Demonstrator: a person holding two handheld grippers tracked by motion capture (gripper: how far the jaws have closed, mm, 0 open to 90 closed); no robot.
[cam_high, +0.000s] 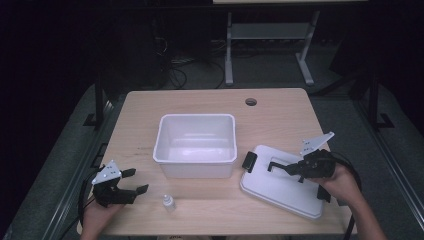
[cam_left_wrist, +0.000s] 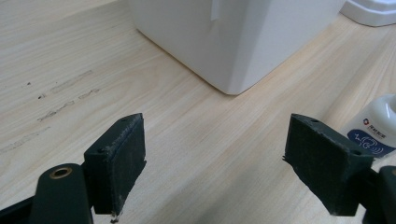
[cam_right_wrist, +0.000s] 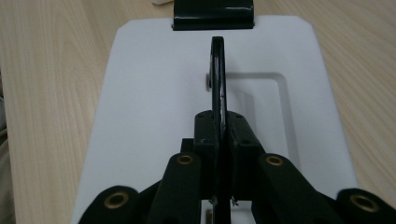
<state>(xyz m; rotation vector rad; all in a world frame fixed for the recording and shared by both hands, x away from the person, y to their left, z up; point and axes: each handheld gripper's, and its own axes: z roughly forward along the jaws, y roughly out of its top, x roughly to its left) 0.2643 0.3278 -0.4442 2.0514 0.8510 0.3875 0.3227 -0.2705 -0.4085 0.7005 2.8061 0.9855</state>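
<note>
The white bin (cam_high: 196, 145) sits empty mid-table, its lid (cam_high: 280, 192) flat to its right near the table's front edge, the right gripper (cam_high: 272, 166) clamped on the lid's black handle (cam_right_wrist: 218, 79), while the left gripper (cam_high: 136, 181) gapes wide beside a small bottle (cam_high: 169, 202)

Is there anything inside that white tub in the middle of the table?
The white tub looks empty: the high view shows only its bare white floor and walls. The strip of floor just behind its near wall is hidden. The small bottle stands outside, in front of it.
</note>
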